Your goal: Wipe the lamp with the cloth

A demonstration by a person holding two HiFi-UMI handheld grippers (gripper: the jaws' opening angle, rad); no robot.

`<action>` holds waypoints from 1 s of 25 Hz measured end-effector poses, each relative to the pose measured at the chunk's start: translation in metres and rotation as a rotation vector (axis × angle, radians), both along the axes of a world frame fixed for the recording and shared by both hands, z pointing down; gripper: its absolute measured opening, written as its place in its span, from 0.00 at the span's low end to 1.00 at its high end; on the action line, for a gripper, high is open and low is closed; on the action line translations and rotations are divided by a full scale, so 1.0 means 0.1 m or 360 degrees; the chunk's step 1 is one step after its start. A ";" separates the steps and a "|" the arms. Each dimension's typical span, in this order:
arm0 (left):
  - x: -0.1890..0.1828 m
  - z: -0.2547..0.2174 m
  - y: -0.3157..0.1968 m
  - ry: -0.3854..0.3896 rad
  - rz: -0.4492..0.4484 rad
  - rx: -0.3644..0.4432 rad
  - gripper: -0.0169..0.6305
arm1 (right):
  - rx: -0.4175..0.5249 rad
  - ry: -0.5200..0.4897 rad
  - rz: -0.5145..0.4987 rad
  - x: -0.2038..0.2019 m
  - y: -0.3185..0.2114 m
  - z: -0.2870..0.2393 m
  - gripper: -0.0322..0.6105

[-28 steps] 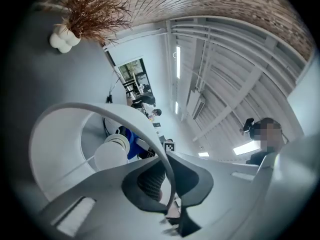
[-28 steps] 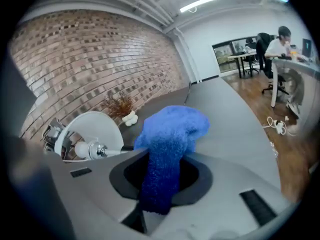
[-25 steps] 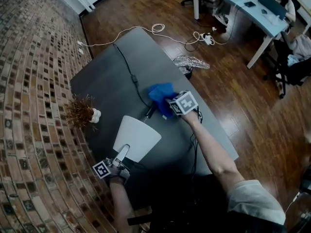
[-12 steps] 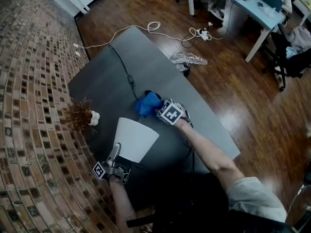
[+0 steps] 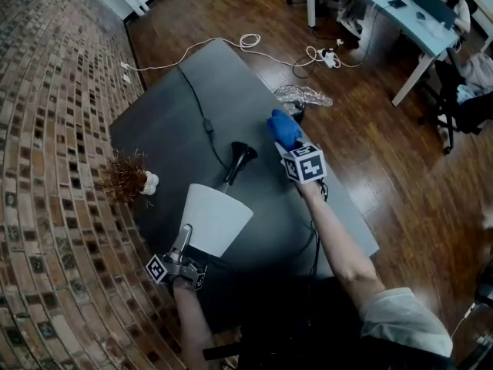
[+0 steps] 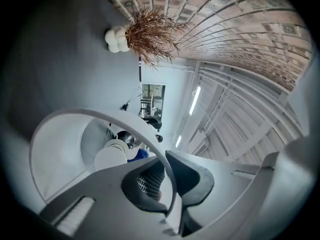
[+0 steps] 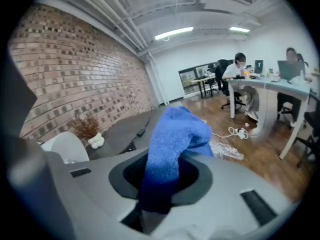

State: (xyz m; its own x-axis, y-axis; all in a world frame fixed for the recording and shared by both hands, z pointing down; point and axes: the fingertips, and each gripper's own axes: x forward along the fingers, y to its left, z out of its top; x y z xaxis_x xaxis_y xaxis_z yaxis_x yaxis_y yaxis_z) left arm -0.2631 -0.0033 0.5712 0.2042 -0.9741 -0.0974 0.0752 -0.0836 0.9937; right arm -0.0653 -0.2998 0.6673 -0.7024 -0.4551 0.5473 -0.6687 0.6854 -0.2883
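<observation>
The lamp lies on its side on the grey table [image 5: 162, 122], white shade [image 5: 217, 217] near me and black base [image 5: 241, 153] further out. My left gripper [image 5: 187, 237] is shut on the shade's rim [image 6: 167, 176]; the bulb [image 6: 111, 156] shows inside the shade. My right gripper [image 5: 287, 142] hangs to the right of the base, clear of the lamp. The blue cloth [image 5: 283, 128] stands up from between its jaws [image 7: 172, 139]. Those jaws have just been opening a little, with the cloth still pinched between them.
A dried plant in a white vase [image 5: 128, 177] stands near the table's left edge. The lamp's black cable [image 5: 202, 114] runs across the table away from me. Crumpled plastic [image 5: 303, 97] lies by the right edge. People sit at a desk [image 5: 400, 18] beyond.
My right gripper has carried the cloth off the lamp's base, to the right and away from me, so the black base now shows. The left gripper has stayed on the shade.
</observation>
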 end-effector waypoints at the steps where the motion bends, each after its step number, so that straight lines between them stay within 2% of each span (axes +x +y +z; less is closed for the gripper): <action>1: 0.02 -0.01 0.00 -0.0040 0.0008 -0.0002 0.04 | 0.0026 -0.0037 -0.0072 -0.11 0.07 -0.09 0.20; 3: 0.09 -0.05 -0.01 -0.0231 0.0055 -0.0005 0.04 | 0.0067 -0.0064 -0.0266 -0.39 0.26 -0.21 0.20; 4: 0.16 -0.09 -0.01 -0.0407 0.0110 -0.0002 0.04 | 0.0077 -0.0058 -0.0367 -0.53 0.38 -0.22 0.20; 5: 0.25 -0.13 -0.02 -0.0634 0.0193 0.0006 0.04 | 0.0077 -0.0045 -0.0451 -0.65 0.49 -0.21 0.20; 8: 0.61 -0.24 -0.02 -0.1356 0.0543 0.0065 0.03 | 0.0036 -0.0018 -0.0562 -0.79 0.70 -0.14 0.20; 10: 0.85 -0.24 0.02 -0.1760 0.0801 0.0147 0.03 | 0.0014 -0.0123 -0.0664 -0.86 0.85 -0.21 0.20; 12: 1.07 -0.16 0.10 -0.2084 0.1035 0.0237 0.03 | -0.0029 -0.0243 -0.0904 -0.99 1.13 -0.30 0.20; 14: 1.21 -0.04 0.23 -0.2341 0.1232 0.0287 0.04 | -0.0106 -0.0214 -0.1081 -1.05 1.34 -0.23 0.20; 15: 1.24 0.04 0.29 -0.2451 0.1318 0.0281 0.04 | -0.0153 -0.0156 -0.1066 -1.00 1.33 -0.15 0.20; 16: 1.23 0.12 0.35 -0.2553 0.1393 0.0260 0.04 | -0.0205 -0.0074 -0.0983 -0.90 1.23 -0.04 0.20; 19: 1.15 0.38 0.49 -0.2893 0.1592 0.0229 0.04 | -0.0287 0.0210 -0.0651 -0.41 0.80 0.23 0.20; 21: 1.09 0.53 0.56 -0.3171 0.1751 0.0223 0.03 | -0.0201 0.0345 -0.0518 -0.15 0.57 0.15 0.20; 23: 0.99 0.67 0.61 -0.3480 0.1926 0.0211 0.03 | -0.0043 0.0405 -0.0456 -0.02 0.38 -0.09 0.20; 25: 0.89 0.78 0.63 -0.3726 0.2021 0.0225 0.03 | 0.0063 0.0329 -0.0548 -0.14 0.40 -0.36 0.20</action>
State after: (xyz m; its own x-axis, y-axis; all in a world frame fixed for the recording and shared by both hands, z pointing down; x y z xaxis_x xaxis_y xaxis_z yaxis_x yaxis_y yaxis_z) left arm -0.1742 0.0597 0.6490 0.1511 -0.4458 0.8823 -0.3920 -0.8464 -0.3605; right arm -0.0790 -0.2599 0.6313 -0.6947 -0.2355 0.6797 -0.4388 0.8874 -0.1410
